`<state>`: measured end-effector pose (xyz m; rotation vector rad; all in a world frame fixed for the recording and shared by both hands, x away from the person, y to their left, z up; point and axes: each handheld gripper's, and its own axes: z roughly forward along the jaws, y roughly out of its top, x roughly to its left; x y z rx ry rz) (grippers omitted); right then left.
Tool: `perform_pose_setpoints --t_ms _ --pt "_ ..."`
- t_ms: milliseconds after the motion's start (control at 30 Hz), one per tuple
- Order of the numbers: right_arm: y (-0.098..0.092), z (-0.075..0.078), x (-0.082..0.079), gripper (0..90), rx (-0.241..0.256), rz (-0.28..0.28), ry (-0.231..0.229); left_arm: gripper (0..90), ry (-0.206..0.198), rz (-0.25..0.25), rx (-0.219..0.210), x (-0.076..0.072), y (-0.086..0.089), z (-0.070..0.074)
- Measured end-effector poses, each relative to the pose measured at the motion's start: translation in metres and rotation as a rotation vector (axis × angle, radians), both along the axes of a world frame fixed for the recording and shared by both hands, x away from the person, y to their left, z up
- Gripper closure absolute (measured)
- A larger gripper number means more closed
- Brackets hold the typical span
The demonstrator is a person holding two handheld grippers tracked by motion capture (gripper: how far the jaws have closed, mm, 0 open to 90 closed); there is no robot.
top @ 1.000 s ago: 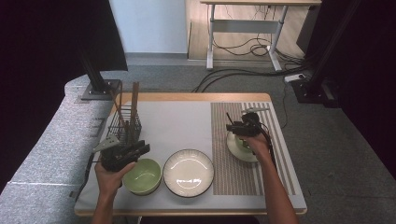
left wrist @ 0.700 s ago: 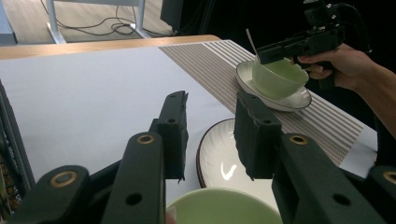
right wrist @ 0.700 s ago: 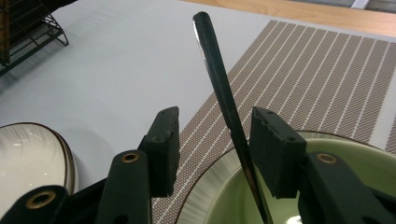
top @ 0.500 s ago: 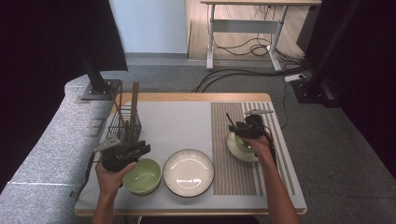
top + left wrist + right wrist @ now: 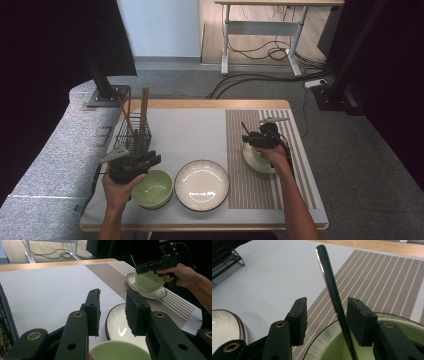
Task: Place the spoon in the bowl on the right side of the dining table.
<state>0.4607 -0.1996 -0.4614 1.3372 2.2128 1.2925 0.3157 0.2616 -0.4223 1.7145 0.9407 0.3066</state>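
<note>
Covering most of the bench [image 5: 200, 104] was a pale mat, with a striped placemat [image 5: 250, 150] on its right part. Judging by the layout, the step in hand was placing or taking a utensil at the right-hand place setting; the next move would call for either closing on the handle or backing the jaws away cleanly.

A wire rack [image 5: 134, 131] stood at the left rear with tall sticks upright in it. An empty white plate [image 5: 201, 184] lay near the front centre. Just left of it sat an empty green bowl [image 5: 152, 189], and the left gripper [image 5: 112, 312] hovered over that bowl's near rim, jaws partly open and holding nothing.

On the placemat, a second plate [image 5: 155, 293] carried another green bowl [image 5: 392, 327]. A dark utensil handle [image 5: 332, 287] leaned up out of this bowl, passing between the jaws of the right gripper [image 5: 327, 320]. Those jaws stood apart, the handle close to one pad but not clamped.
</note>
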Motion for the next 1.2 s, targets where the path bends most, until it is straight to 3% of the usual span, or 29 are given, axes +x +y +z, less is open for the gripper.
perform_pose_setpoints --t_ms 167,533,900,1200 --pt "-0.005 0.005 0.002 51.1 0.013 -0.020 0.000 64.8 -0.003 0.000 -0.004 0.000 0.001 0.000" --pt "0.008 0.003 0.003 51.2 0.016 0.036 0.046 64.8 -0.004 -0.002 -0.006 -0.001 0.002 0.001" --pt "0.012 0.000 -0.018 51.9 0.024 0.093 0.020 64.8 -0.006 0.001 -0.006 -0.001 0.002 0.001" --pt "0.005 -0.004 -0.029 49.8 0.048 0.082 -0.024 64.7 -0.004 0.004 -0.001 0.000 0.002 0.001"
